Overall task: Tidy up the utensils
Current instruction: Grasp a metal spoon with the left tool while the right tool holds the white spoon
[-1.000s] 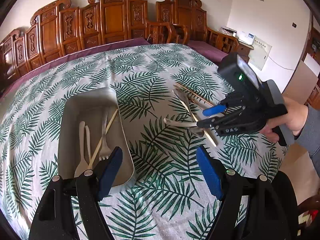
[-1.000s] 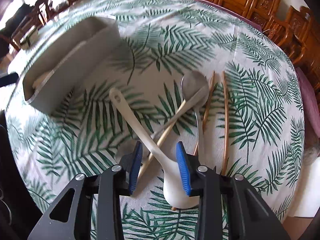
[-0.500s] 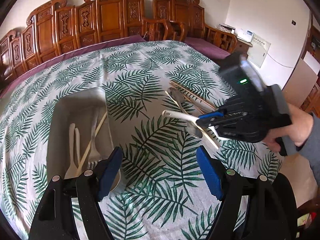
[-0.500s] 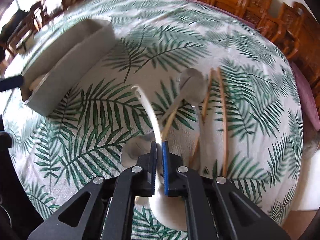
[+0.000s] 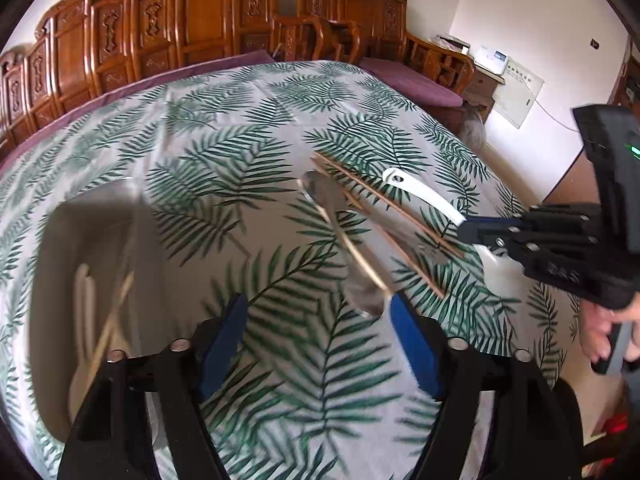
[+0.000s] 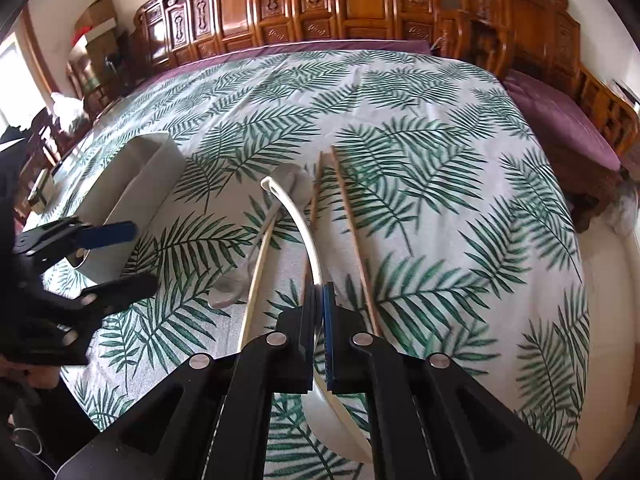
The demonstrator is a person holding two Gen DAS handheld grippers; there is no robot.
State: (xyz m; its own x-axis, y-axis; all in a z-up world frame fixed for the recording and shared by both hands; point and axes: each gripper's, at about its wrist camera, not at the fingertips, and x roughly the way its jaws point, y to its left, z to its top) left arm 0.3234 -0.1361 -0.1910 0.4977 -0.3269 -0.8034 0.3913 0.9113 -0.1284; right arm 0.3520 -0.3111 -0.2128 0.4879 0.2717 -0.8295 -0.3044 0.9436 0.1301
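Right tongs (image 6: pixel 319 312) clamp a curved glossy white ceramic spoon (image 6: pixel 298 220) above slim wooden chopsticks (image 6: pixel 352 224); left tongs (image 5: pixel 316 340), closing, hold nothing near the desk's (image 5: pixel 248 120) grey metal tray (image 5: pixel 92 240).

We see a white spoon (image 6: pixel 304 236), a grey tray (image 6: pixel 132 184), and a green palm-leaf tablecloth (image 6: pixel 420 160) on white.

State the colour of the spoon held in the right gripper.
White. The spoon shows best in the right wrist view, clamped in the right gripper.

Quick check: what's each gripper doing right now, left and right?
Left gripper: jaws closing, nothing between the pads, above the tablecloth.
Right gripper: shut on the white ceramic spoon, lifted off the table.
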